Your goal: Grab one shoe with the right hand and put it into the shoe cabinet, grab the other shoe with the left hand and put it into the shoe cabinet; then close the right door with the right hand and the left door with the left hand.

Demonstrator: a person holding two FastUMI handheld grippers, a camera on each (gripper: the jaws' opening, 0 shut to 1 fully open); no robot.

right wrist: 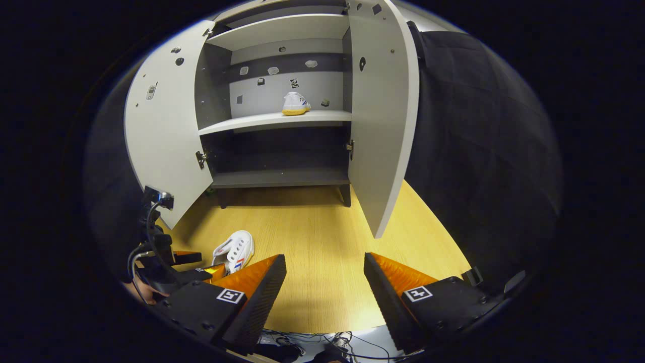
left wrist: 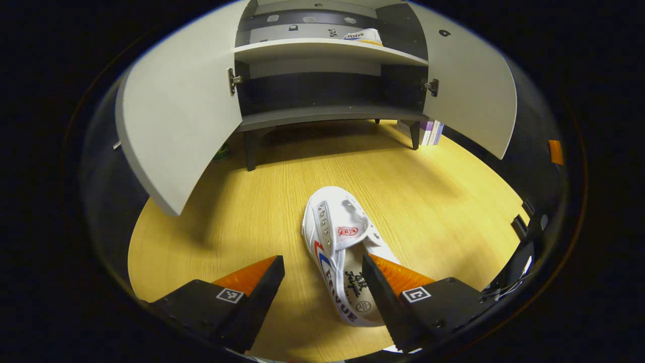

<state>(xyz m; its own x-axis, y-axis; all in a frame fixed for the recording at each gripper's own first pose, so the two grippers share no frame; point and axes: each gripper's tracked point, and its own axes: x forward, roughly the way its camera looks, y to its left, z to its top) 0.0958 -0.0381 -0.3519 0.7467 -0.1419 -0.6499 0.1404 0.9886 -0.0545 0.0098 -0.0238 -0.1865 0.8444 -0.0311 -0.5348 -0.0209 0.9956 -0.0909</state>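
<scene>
Left gripper (left wrist: 322, 282) gapes wide over the white sneaker (left wrist: 342, 257) lying between its fingers, right gripper (right wrist: 325, 280) open, empty, facing the shoe cabinet (right wrist: 282, 121).

Heel of the floor shoe (left wrist: 342, 262) hidden behind the left tool's finger (left wrist: 383, 297), shelf shoe (left wrist: 364, 36) partly cut off by the shelf edge

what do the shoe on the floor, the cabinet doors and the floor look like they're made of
Shoe: looks like white canvas with a rubber sole; soft, creased upper with metal eyelets.
Cabinet doors: probably laminated board in a matte pale grey; flat and even, with metal hinges.
Floor: wood or wood-look laminate; light yellow with fine straight grain and a slight sheen.
</scene>
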